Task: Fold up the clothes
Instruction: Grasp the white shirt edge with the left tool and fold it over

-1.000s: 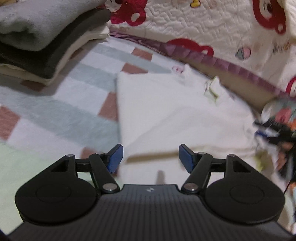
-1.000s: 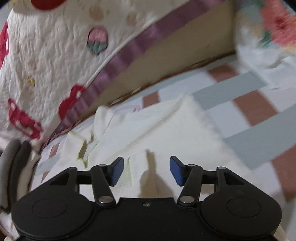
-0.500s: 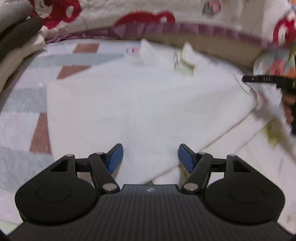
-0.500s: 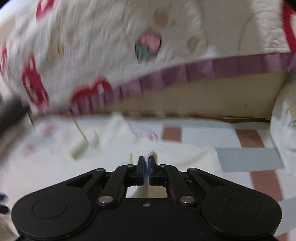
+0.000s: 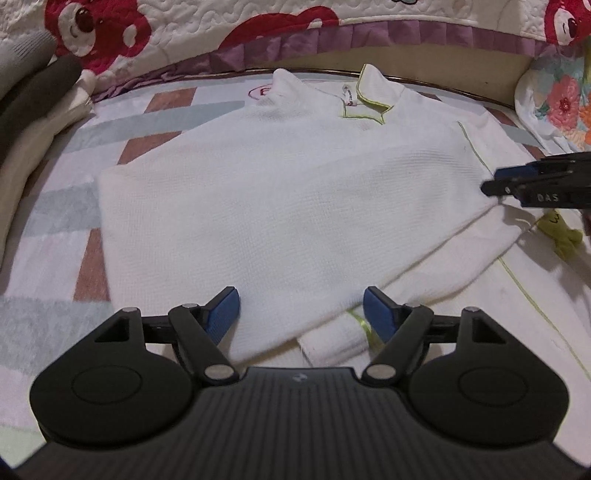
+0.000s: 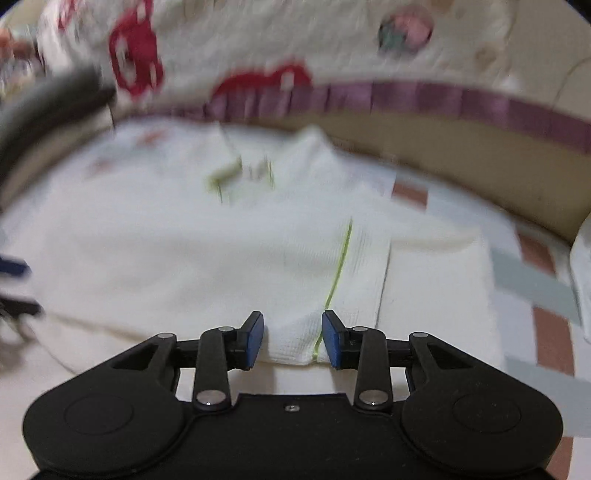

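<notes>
A white shirt (image 5: 280,192) with lime-green trim and a collar (image 5: 365,99) lies flat on the checked blanket, its sides folded inward. My left gripper (image 5: 301,310) hovers over the shirt's near edge, its jaws opening wide; a ribbed cuff (image 5: 332,343) lies under the gap, and neither pad touches it. My right gripper (image 5: 495,184) reaches in at the shirt's right edge. In the blurred right wrist view the shirt (image 6: 184,251) fills the middle. The right gripper (image 6: 293,339) has a fold with a green seam between its jaws, which are opening and not pressing it.
A stack of folded grey, dark and cream clothes (image 5: 29,92) sits at the far left. A quilt with red bears (image 5: 258,22) rises behind the shirt. Floral fabric (image 5: 554,99) and a small green toy (image 5: 561,232) lie at the right. The checked blanket (image 5: 44,240) shows left of the shirt.
The left gripper slid from the shirt's left edge to its near edge and spread a little wider. The right gripper pinched a fold shut, carried it across, and its jaws have now parted.
</notes>
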